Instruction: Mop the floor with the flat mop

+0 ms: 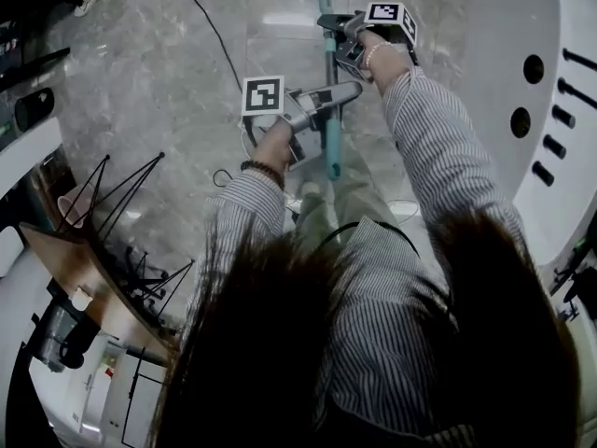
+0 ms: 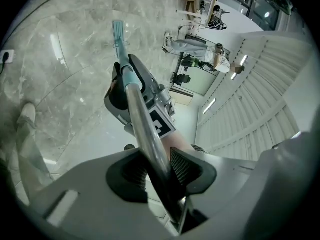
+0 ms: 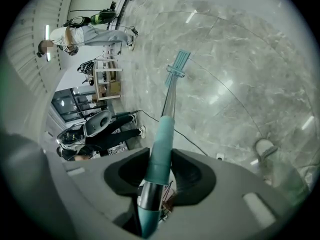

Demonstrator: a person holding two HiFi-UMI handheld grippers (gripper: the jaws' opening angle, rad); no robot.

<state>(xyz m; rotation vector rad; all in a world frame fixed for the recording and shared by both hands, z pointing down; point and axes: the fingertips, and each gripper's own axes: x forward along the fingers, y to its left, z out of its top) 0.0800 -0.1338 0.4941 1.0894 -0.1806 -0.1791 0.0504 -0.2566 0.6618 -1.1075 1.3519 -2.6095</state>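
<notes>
The flat mop's pole point(image 1: 326, 82) runs from the person's chest down to the marble floor. Both grippers hold it. My left gripper point(image 1: 328, 101) is shut on the bare metal upper part of the pole point(image 2: 145, 129), pinched between ribbed pads point(image 2: 182, 165). Further down the pole, my right gripper point(image 1: 334, 40) is shut on its teal sleeve point(image 3: 162, 149). The teal mop end point(image 3: 178, 64) rests on the floor well ahead, and shows small in the left gripper view too, as the mop end point(image 2: 118, 31) beyond the right gripper point(image 2: 135, 94). The pad itself is too small to make out.
A black cable point(image 1: 201, 17) trails over the floor on the left. A wooden table with wire legs point(image 1: 84, 269) stands at the lower left, a white curved counter point(image 1: 560, 110) on the right. The person's shoe point(image 3: 265, 149) is near the pole. Other people point(image 3: 85, 34) are far off.
</notes>
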